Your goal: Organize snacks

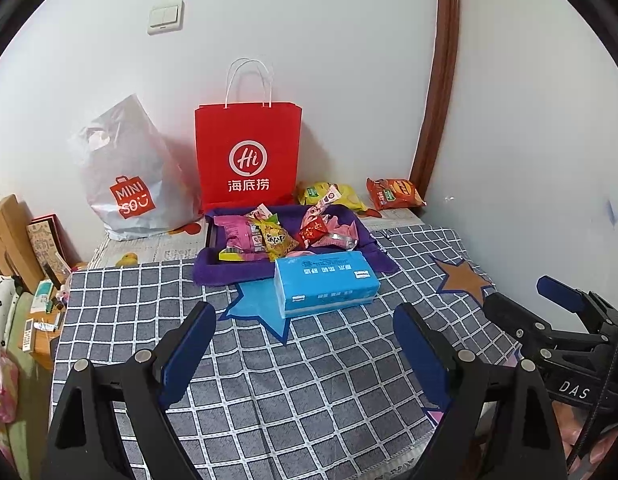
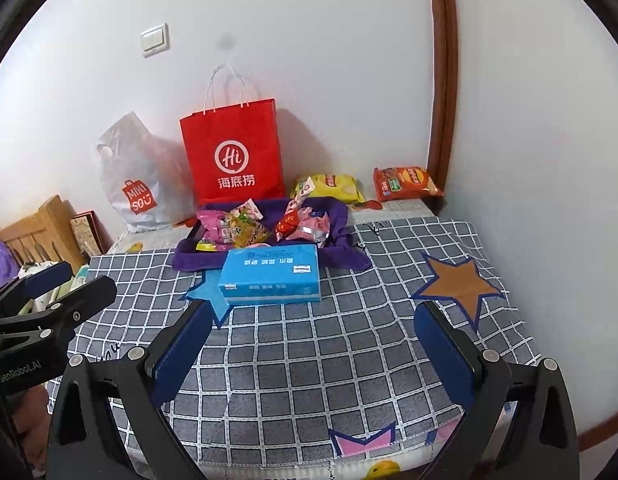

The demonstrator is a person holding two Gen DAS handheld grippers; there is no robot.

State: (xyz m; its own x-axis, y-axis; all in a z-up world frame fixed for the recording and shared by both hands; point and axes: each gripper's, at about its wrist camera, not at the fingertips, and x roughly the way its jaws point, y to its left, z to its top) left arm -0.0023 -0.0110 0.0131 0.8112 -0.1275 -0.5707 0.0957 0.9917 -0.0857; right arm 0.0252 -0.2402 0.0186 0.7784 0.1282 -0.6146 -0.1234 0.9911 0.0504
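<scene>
A purple tray (image 1: 213, 268) (image 2: 189, 260) at the back of the checked table holds several snack packets: pink (image 1: 237, 236), yellow-green (image 1: 275, 238) (image 2: 249, 232) and red (image 1: 313, 232) (image 2: 287, 226). A yellow chip bag (image 1: 341, 196) (image 2: 337, 186) and an orange chip bag (image 1: 395, 194) (image 2: 407, 182) lie behind it by the wall. A blue tissue pack (image 1: 325, 284) (image 2: 271, 278) lies in front of the tray. My left gripper (image 1: 305, 316) is open and empty, short of the tissue pack. My right gripper (image 2: 313, 316) is open and empty too.
A red paper bag (image 1: 247, 156) (image 2: 233, 152) and a white Miniso plastic bag (image 1: 129, 184) (image 2: 137, 184) stand against the wall. A wooden chair with small items (image 1: 25, 264) is at the left. A brown door frame (image 1: 437, 100) runs up on the right.
</scene>
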